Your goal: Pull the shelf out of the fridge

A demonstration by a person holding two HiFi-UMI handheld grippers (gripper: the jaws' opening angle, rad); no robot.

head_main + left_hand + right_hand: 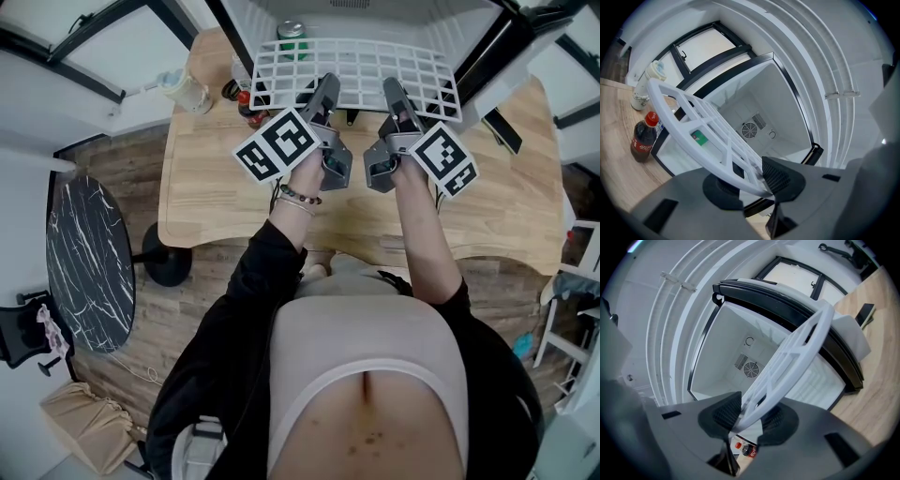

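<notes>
A white grid shelf (356,70) sticks out of the open mini fridge (394,19) at 12 o'clock, above the bare wooden counter (216,187). The left claw (754,180) and right claw (750,417) each clench the shelf's near edge. A cola bottle (643,138) stands at 10 o'clock, by the shelf's left corner.
</notes>
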